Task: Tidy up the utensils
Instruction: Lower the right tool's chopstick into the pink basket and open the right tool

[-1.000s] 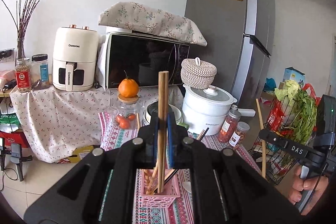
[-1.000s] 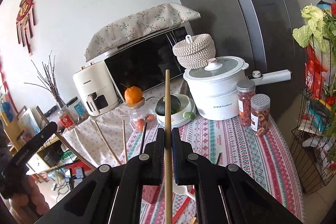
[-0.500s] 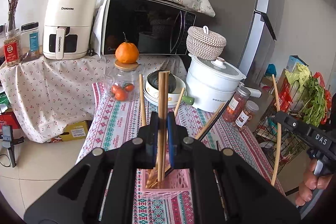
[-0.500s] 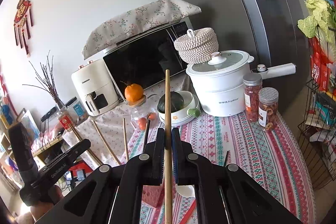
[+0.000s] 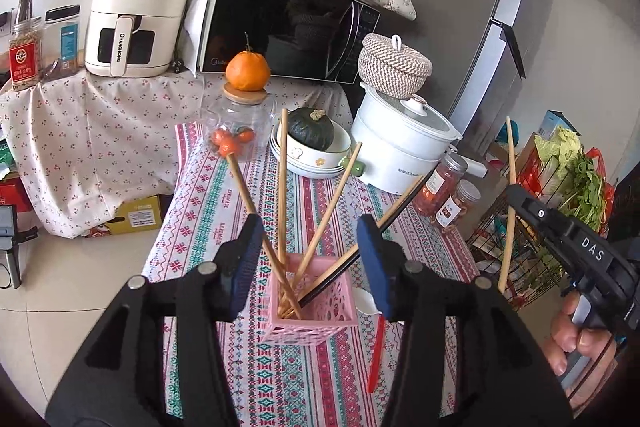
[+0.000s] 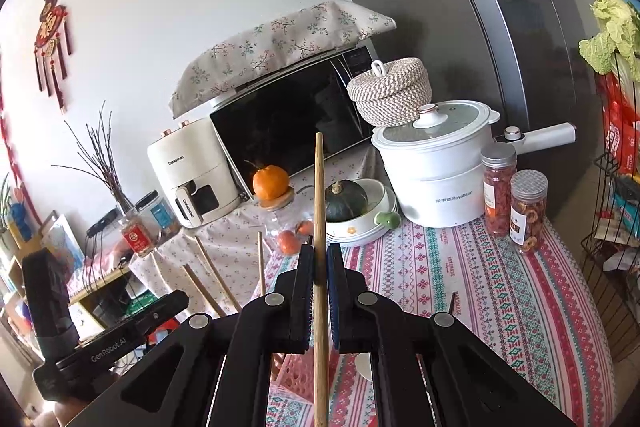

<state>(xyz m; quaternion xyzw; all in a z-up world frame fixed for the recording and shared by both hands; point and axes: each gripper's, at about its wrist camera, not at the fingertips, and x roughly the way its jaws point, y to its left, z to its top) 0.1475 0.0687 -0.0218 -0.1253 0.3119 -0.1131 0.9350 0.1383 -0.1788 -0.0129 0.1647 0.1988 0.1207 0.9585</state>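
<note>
- Chopsticks (image 5: 282, 183): several upright and fanned out in pink basket (image 5: 320, 315) on patterned tablecloth (image 5: 208, 195).
- Left gripper (image 5: 310, 259): above basket, jaws opening, pads clear of the sticks between them.
- Right gripper (image 6: 320, 271): pressed together, pinching single upright chopstick (image 6: 319, 187).

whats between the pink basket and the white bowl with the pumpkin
Only bare patterned tablecloth on the table; chopsticks leaning out of the pink basket cross above it toward the bowl, in the left wrist view.
</note>
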